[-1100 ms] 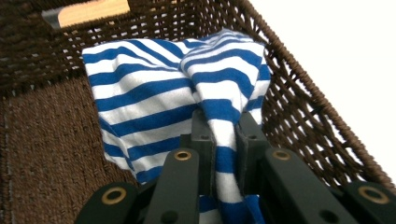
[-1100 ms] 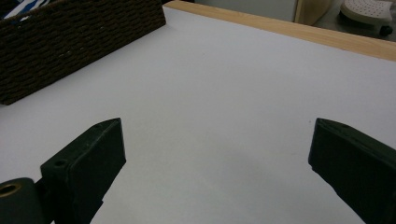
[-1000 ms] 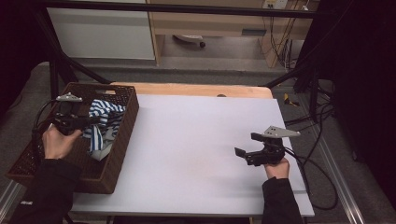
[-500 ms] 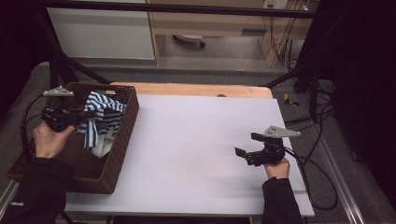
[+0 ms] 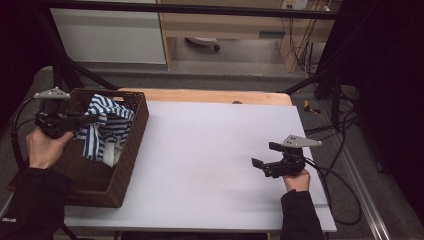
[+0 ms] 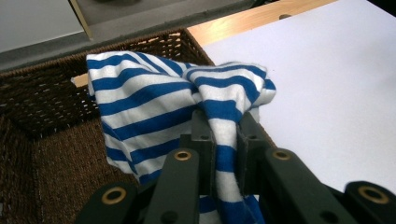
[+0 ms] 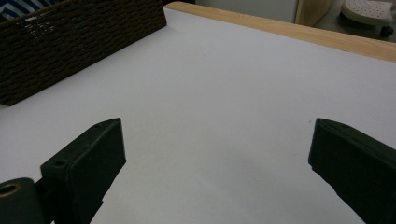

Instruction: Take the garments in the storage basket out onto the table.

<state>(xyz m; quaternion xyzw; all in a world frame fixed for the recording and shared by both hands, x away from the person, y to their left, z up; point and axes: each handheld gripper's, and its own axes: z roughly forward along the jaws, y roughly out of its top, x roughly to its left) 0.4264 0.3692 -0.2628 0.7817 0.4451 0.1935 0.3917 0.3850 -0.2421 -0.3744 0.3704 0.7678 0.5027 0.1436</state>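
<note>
A blue and white striped cloth (image 5: 107,127) hangs over the dark wicker basket (image 5: 102,187) at the table's left. My left gripper (image 5: 92,119) is shut on the cloth (image 6: 154,93) and holds it lifted, its lower part still inside the basket (image 6: 32,140). The cloth is pinched between the two black jaws of the left gripper (image 6: 224,140). At the table's right my right gripper (image 5: 260,165) stands open just above the white tabletop, with nothing between its jaws. In the right gripper view the right gripper (image 7: 215,154) faces the bare white surface.
The white tabletop (image 5: 210,150) has a wooden strip (image 5: 210,96) along its far edge. The basket's side (image 7: 70,42) rises at the left in the right gripper view. Cables (image 5: 345,200) trail off the table's right. Cabinets stand beyond.
My left gripper has risen and shifted left, pulling the striped cloth higher out of the basket. The right gripper has stayed where it was.
</note>
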